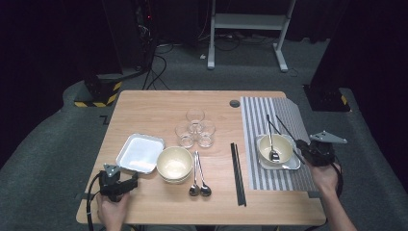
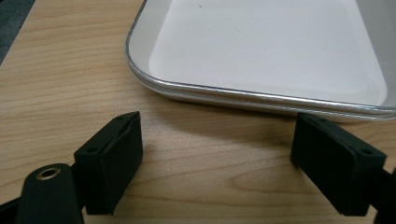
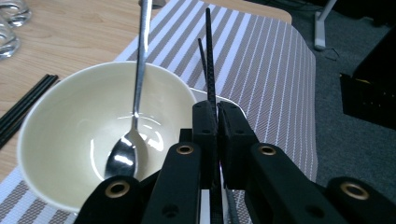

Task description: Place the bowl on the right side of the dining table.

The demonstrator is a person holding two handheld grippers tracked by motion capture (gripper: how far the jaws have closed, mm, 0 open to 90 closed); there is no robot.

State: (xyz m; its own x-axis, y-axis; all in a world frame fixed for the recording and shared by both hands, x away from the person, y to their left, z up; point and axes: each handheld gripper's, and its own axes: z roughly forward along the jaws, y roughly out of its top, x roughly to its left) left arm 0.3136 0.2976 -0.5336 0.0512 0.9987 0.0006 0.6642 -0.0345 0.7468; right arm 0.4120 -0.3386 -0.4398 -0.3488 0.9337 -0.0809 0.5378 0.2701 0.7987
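We see the right tool squeezed tight on a pair of black chopsticks. The chopsticks stick up over the striped mat, just beside the bowl with a spoon in it. The left tool rests wide open on the counter, right by the metal tray, holding nothing.
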